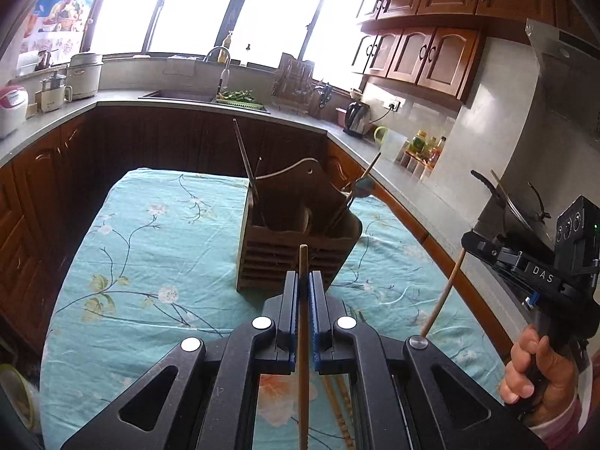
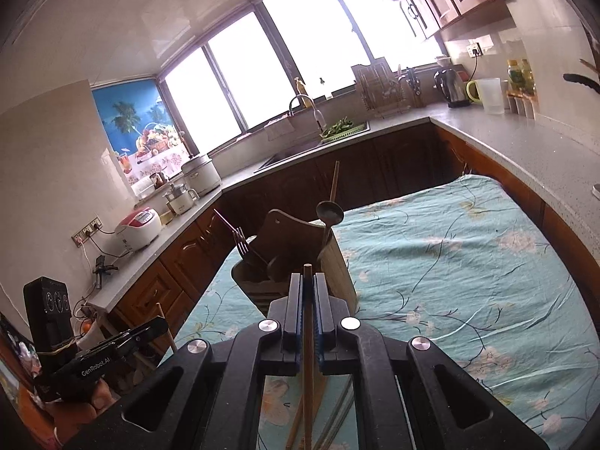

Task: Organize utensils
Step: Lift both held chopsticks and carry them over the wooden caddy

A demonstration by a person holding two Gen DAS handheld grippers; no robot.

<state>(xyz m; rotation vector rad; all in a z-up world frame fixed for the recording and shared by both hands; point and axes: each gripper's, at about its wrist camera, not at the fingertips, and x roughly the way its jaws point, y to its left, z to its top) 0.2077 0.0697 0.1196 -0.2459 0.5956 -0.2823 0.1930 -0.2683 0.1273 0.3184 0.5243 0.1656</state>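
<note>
A brown slatted utensil holder (image 1: 285, 258) stands on the teal floral tablecloth (image 1: 150, 262), with a fork (image 2: 240, 240), a dark spoon (image 2: 329, 212) and long sticks upright in it. My left gripper (image 1: 303, 276) is shut on a wooden chopstick (image 1: 303, 337), raised in front of the holder. My right gripper (image 2: 308, 278) is shut on another chopstick (image 2: 308, 356) just short of the holder (image 2: 337, 262). In the left wrist view the right gripper (image 1: 468, 240), gripped by a hand (image 1: 536, 367), hangs at the right with its chopstick (image 1: 444, 292) slanting down.
More chopsticks (image 1: 339, 405) lie on the cloth below the grippers. A grey counter (image 2: 506, 142) wraps round the table, with a sink (image 1: 176, 94), a kettle (image 2: 452, 86), a rice cooker (image 2: 137, 227) and jars (image 1: 420, 142). Open cloth lies to the right (image 2: 468, 262).
</note>
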